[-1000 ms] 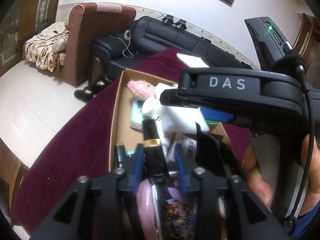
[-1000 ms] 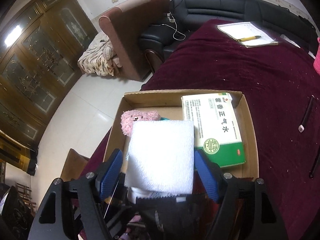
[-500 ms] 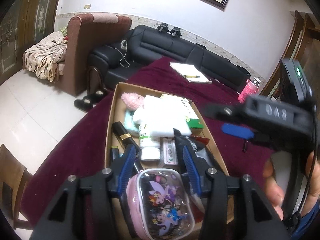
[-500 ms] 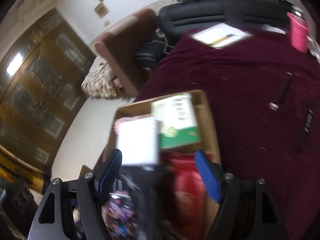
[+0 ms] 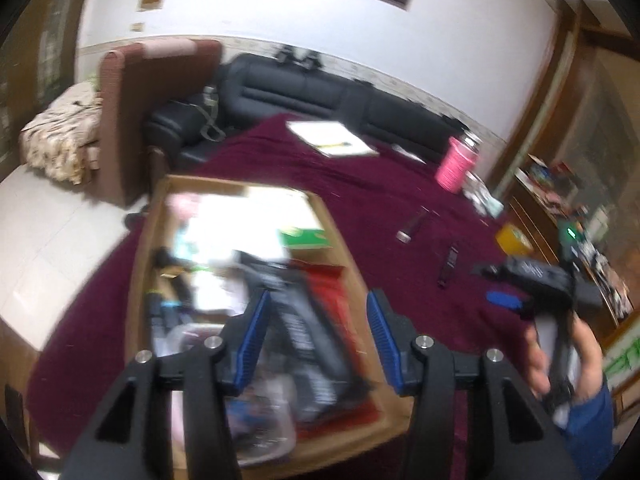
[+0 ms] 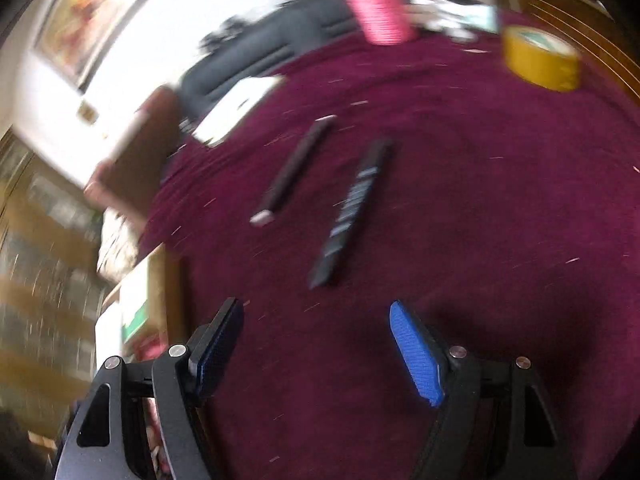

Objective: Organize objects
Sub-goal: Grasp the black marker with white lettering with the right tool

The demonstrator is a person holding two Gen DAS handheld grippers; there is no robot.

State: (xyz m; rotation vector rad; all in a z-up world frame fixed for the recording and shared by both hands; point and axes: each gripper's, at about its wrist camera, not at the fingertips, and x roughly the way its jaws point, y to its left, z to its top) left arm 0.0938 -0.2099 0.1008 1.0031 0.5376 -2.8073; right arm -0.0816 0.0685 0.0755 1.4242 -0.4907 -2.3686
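My left gripper (image 5: 316,332) has let go: its jaws have just been opening and now stand spread over the cardboard box (image 5: 340,240), pinching nothing, while the pink cartoon case it carried a second ago lies blurred in the box's near corner. My right gripper (image 6: 316,344), jaws spread wide and empty, has swung away from the box and out over the maroon tablecloth (image 6: 500,200). 2 dark items remain mid-cloth: a slim stick (image 6: 294,168) and a flat bar (image 6: 352,208). I judge those come next.
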